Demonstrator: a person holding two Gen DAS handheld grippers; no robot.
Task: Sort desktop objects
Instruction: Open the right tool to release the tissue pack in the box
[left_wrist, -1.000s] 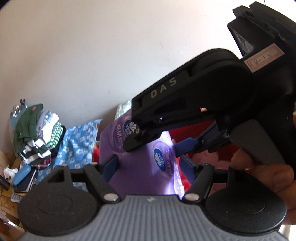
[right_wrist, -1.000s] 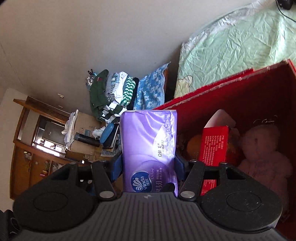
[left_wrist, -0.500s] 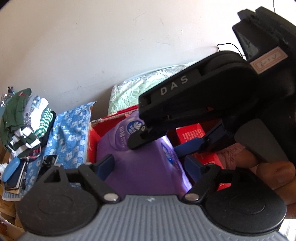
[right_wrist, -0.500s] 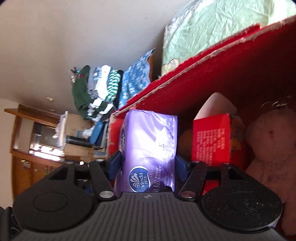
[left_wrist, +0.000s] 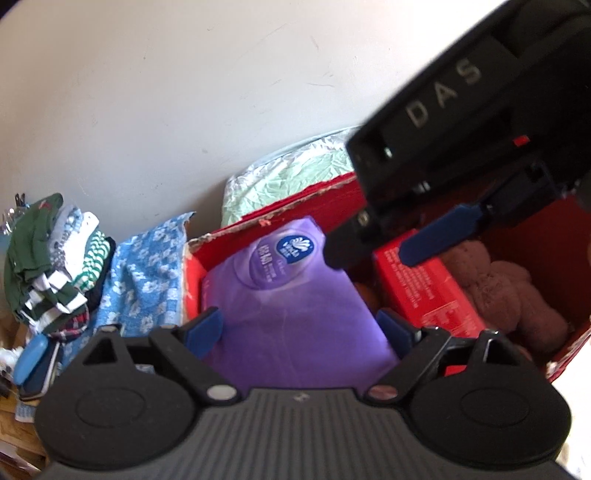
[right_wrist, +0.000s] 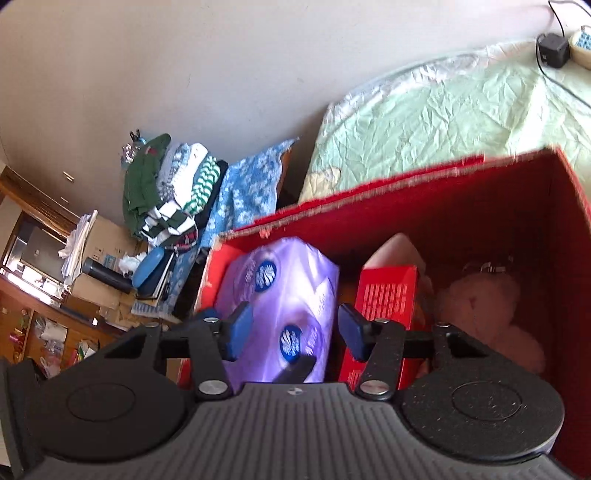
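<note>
Leftmost in the left wrist view, a pile of folded clothes (left_wrist: 48, 258) sits beside a blue flowered cloth (left_wrist: 147, 273), and next to that stands the open red box (left_wrist: 280, 218). The purple tissue pack (left_wrist: 295, 306) lies inside the box against its left wall, its round blue logo facing up. The left gripper (left_wrist: 300, 328) straddles the near end of the pack: its jaws are spread wide, with one blue pad (left_wrist: 205, 325) at each flank. I cannot tell whether the pads press the wrapper or only stand beside it. Right of the pack lies a red carton (left_wrist: 424, 291), and beyond it a brownish plush toy (left_wrist: 509, 291) fills the right end of the box. One blue finger (left_wrist: 439, 236) of the other tool hangs over the carton, clear of the pack.

From the right wrist camera, a black flask (right_wrist: 103, 273) and a blue case (right_wrist: 147, 266) lie on a cluttered bench at the left, below the clothes (right_wrist: 162, 192). The right gripper (right_wrist: 293, 328) points into the box (right_wrist: 480, 199). Its jaws are parted and hold nothing. The pack (right_wrist: 288, 284) shows between the pads, lying farther off in the box. The carton (right_wrist: 384, 295) and plush toy (right_wrist: 487, 314) follow to the right, with a pale green bedspread (right_wrist: 443, 122) behind the box.
</note>
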